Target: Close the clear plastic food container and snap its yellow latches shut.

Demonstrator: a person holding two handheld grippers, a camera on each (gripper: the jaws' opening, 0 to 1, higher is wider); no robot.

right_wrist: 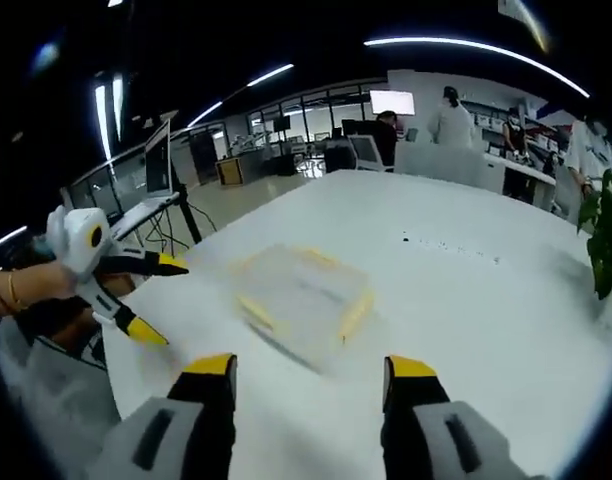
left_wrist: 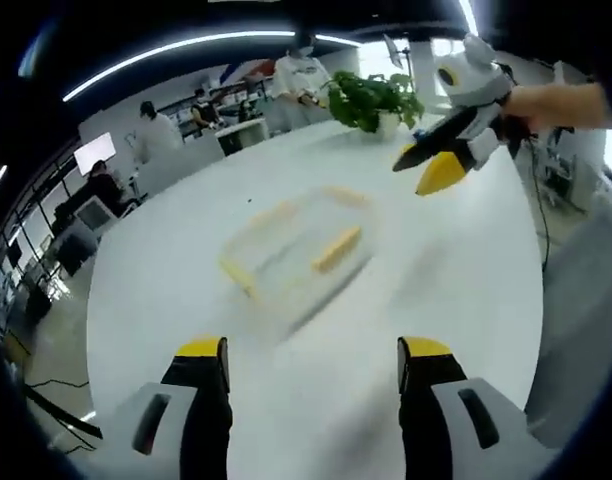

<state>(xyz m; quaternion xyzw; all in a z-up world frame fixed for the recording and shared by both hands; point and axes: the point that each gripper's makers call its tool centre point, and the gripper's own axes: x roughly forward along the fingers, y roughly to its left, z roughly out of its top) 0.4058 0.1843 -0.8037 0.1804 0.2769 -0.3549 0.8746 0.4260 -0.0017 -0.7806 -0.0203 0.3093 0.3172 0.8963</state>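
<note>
Firstly, left gripper view: left gripper released, jaws wide apart, above white table.
Container: clear plastic food container with yellow latches, blurred, mid-table ahead of the jaws.
Upper right: right gripper in a hand, jaws parted, near potted plant.
Right gripper view: own jaws spread, gripping nothing; container centred on table; left gripper at left edge, parted.

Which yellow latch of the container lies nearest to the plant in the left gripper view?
The latch on the far edge of the clear container, the side toward the potted plant. The other latches sit closer to the camera.
</note>
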